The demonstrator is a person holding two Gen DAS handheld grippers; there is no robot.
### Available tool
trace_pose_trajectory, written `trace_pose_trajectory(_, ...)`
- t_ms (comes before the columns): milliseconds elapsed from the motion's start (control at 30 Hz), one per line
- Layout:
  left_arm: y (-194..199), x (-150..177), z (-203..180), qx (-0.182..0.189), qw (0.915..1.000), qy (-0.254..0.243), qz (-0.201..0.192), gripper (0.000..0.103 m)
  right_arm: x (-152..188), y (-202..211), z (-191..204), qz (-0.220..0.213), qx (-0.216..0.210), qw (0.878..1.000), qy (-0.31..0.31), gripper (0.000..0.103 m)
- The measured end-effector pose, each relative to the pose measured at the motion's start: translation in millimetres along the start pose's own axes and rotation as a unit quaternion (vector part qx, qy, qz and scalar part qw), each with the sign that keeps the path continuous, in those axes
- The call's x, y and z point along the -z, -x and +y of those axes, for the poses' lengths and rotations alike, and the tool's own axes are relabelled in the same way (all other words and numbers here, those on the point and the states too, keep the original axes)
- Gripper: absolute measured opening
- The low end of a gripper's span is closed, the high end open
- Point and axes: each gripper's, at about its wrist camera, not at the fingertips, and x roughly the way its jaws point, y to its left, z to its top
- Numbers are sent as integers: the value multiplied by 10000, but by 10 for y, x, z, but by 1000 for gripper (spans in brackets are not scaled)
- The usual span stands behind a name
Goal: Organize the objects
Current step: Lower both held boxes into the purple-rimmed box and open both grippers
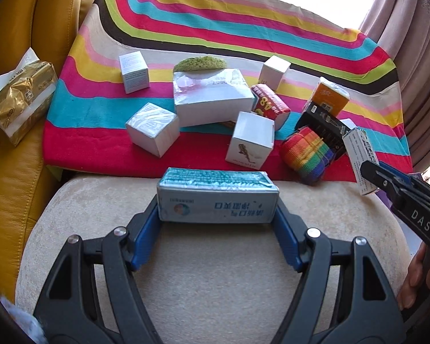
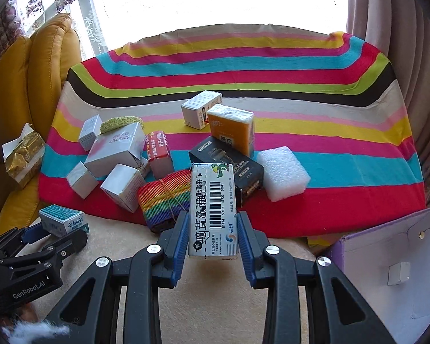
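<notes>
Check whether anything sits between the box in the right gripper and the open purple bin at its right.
Nothing visible does. The right gripper holds the barcode box over bare beige cushion, and the purple bin stands open just beside it, its mouth unobstructed.

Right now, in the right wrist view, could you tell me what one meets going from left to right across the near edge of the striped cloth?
Gold tissue pack → teal box in the left gripper → rainbow strap roll → barcode box in the right gripper → white foam block → purple box.
</notes>
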Motion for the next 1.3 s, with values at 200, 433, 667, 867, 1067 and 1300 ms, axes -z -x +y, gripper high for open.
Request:
trace_pose_trajectory(200,3,29,-384,220,9993,-305,10,75,165,141,-321,43,92,9998,-191,34)
trace_pose_trajectory(433,-22,46,-898,623,9952,-750,11,75,315,322,-799,88,351,9984,-436,34)
trace_pose_trajectory(667,-66,45,-1444,911,9883,-1221,80,75,525,437,-1390,214,701,9930,-921,34)
trace_pose_trajectory(867,-110,78,-1918,1148,9797,-1634,161,75,718,500,-1841,272,975,9855,-1363,34)
trace_pose_trajectory(1067,-133,139,-2377,1428,9686,-2020,243,75,863,572,-2191,276,1190,9768,-1758,34)
trace_pose_trajectory(1300,-172,195,-2753,1934,9524,-2303,497,76,940,637,-2420,238,1289,9707,-2016,35)
